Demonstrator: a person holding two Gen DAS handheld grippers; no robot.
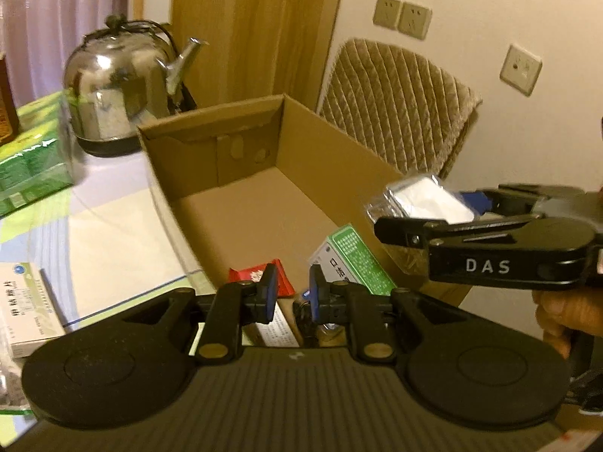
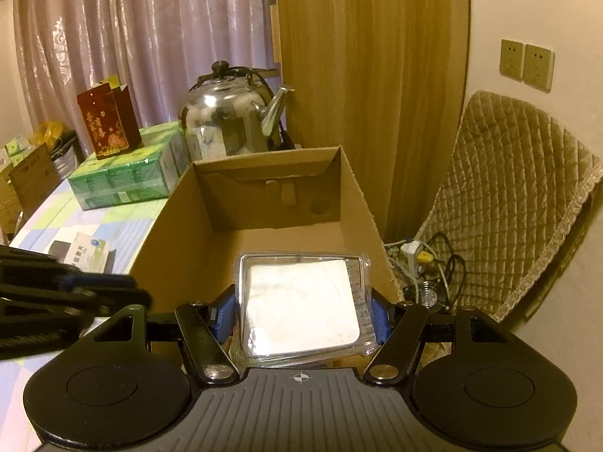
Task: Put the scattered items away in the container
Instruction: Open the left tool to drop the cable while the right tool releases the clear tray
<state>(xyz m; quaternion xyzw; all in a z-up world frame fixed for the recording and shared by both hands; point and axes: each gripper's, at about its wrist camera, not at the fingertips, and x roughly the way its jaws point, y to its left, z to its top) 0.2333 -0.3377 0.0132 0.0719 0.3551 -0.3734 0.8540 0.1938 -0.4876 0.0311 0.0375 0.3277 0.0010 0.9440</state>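
Pinching the clear plastic case across its width, your right tongs hang over the cardboard box, open floor straight ahead; your left tongs, pressed together and empty, sit at its near end

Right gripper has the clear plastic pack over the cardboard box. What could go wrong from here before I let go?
1. The clear plastic pack is pinched only at its edges by the right gripper; glossy plastic could slip or tilt early.
2. The green-and-white box leans inside the cardboard box; the pack may land on it and sit crooked.
3. The left gripper hangs close by, shut and empty, so the two tools could bump.
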